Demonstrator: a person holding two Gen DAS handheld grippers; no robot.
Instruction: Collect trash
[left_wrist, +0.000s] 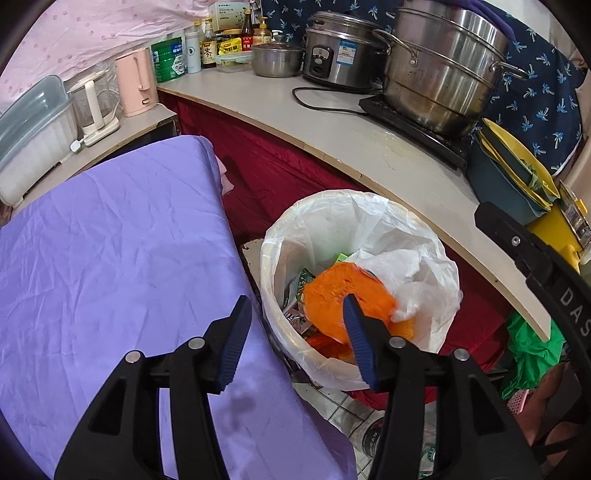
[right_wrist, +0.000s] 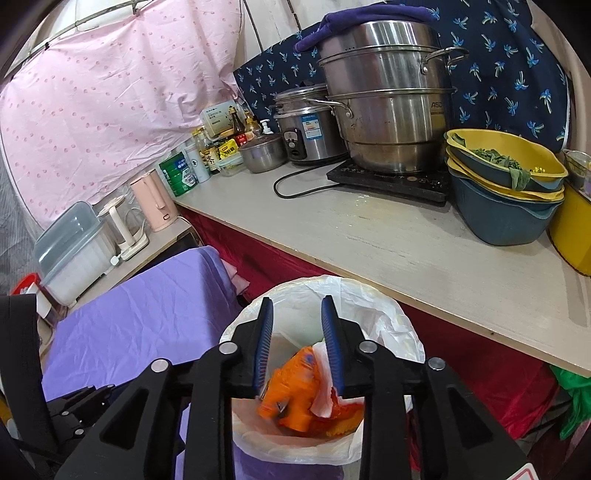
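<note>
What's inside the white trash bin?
The bin has a white liner bag. On top lies a blurry orange wrapper, beside crumpled white plastic. Small green packets peek out at the side. Whatever lies deeper is covered.

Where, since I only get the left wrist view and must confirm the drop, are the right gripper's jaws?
Observer: The right gripper hangs over the white-lined round trash bin, jaws open.
Operator: Anything between them?
Observer: Nothing is pinched. The crumpled orange plastic wrapper shows blurred below them, inside the bin.
</note>
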